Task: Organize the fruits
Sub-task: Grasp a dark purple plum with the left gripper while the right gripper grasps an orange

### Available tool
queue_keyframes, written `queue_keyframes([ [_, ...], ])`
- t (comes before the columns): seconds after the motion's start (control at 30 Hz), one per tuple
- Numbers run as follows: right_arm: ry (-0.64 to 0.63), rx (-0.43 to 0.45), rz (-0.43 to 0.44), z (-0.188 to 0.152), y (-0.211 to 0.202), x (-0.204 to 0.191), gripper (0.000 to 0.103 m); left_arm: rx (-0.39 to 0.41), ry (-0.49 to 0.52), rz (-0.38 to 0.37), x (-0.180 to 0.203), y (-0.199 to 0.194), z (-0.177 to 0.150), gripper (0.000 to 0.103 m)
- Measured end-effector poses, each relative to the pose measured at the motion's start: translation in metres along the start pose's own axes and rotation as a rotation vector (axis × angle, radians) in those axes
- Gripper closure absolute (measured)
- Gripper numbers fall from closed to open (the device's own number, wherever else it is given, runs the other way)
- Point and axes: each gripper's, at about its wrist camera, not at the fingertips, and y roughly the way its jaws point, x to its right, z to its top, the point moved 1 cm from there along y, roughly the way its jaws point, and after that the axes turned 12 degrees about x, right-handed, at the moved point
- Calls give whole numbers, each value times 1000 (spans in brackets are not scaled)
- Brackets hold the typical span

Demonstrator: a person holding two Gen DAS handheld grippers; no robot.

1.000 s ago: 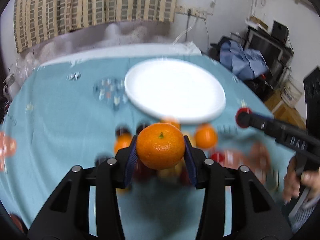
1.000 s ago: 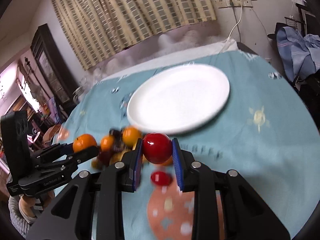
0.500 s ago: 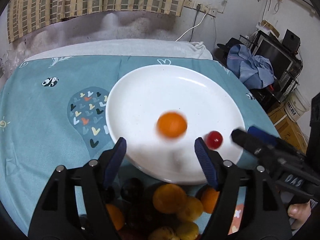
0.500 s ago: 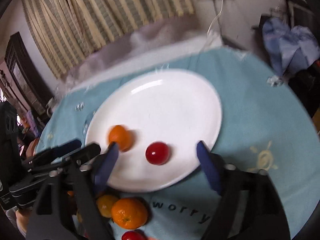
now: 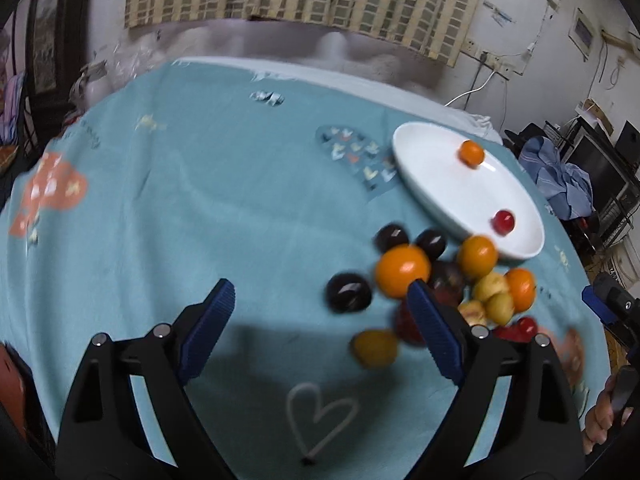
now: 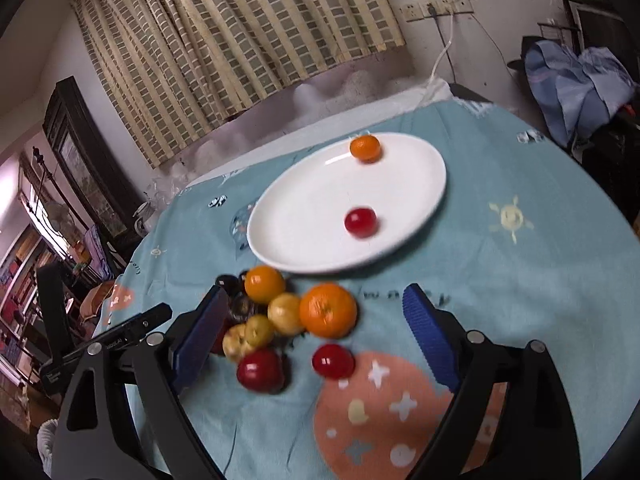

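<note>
Grippers: right gripper [image 6: 314, 332] and left gripper [image 5: 320, 328] both spread wide, empty.
Pile: loose fruits [image 6: 280, 316] beside white plate [image 6: 304, 216].
Plate: one orange [image 6: 365, 148], one red fruit [image 6: 360, 221].
Risk: round fruit may roll if nudged.

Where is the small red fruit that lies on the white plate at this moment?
In the right wrist view, the small red fruit lies on the white plate toward its near rim, apart from the orange at the far rim.

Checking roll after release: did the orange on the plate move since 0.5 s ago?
Yes. The orange has rolled from the near-left part of the white plate to its far rim, away from the red fruit.
</note>
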Motion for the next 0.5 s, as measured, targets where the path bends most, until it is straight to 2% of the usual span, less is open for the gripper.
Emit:
queue_keyframes([
  [0.07, 16, -13, -7, -3, 4, 7, 14, -4, -6, 19, -7, 2, -6, 13],
  [0.2, 79, -27, -3, 0, 10, 19, 14, 2, -30, 10, -13, 9, -2, 13],
  [0.33, 134, -45, 13, 1, 12, 24, 14, -16, 28, 47, -11, 18, -7, 13],
  [0.4, 153, -55, 19, 0, 12, 25, 14, -22, 42, 38, -9, 21, -9, 13],
  [0.5, 155, -57, 18, 0, 11, 24, 14, -7, 100, 59, 1, 23, -9, 12],
])
